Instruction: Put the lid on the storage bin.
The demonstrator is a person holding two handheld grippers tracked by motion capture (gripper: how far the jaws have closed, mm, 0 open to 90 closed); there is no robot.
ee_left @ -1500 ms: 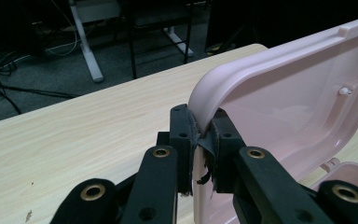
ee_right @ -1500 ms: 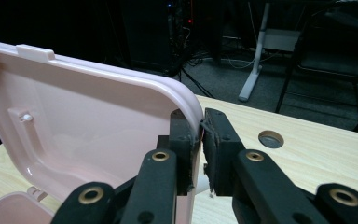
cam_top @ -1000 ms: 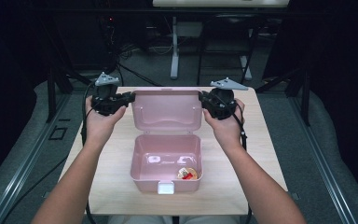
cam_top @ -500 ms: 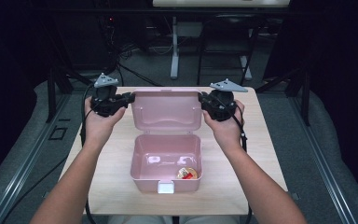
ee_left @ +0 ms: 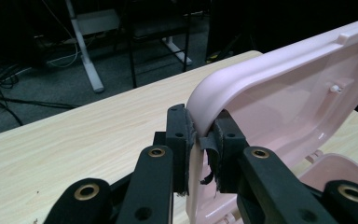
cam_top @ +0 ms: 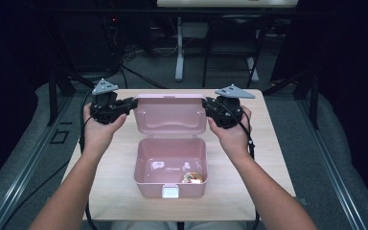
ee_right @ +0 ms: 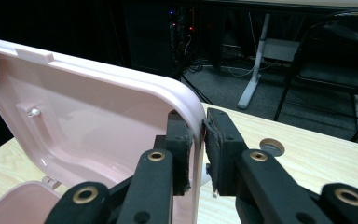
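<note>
Now the pink lid (cam_top: 171, 114) (upright) stands between both grippers' loosening jaws

Pale pink all over the hinged plastic lunch box (cam_top: 170, 165), lid (cam_top: 170, 115) and tray alike, glossy inside, with a small white latch tab (cam_top: 170, 191) at the front edge. Inside the tray, a small item (cam_top: 191, 178) in orange, gold and white. Light wood grain, beige with faint streaks, across the desk (cam_top: 263, 158). Matte black on the left hand-held gripper (ee_left: 199, 140) and the right hand-held gripper (ee_right: 196, 140), brass-coloured rings at the jaw pivots, worn dark grey pads, a grey three-cornered plate on top of each. Black cables. Dark grey carpet floor (cam_top: 28, 143) beyond, a white desk leg (cam_top: 179, 48) farther back.
</note>
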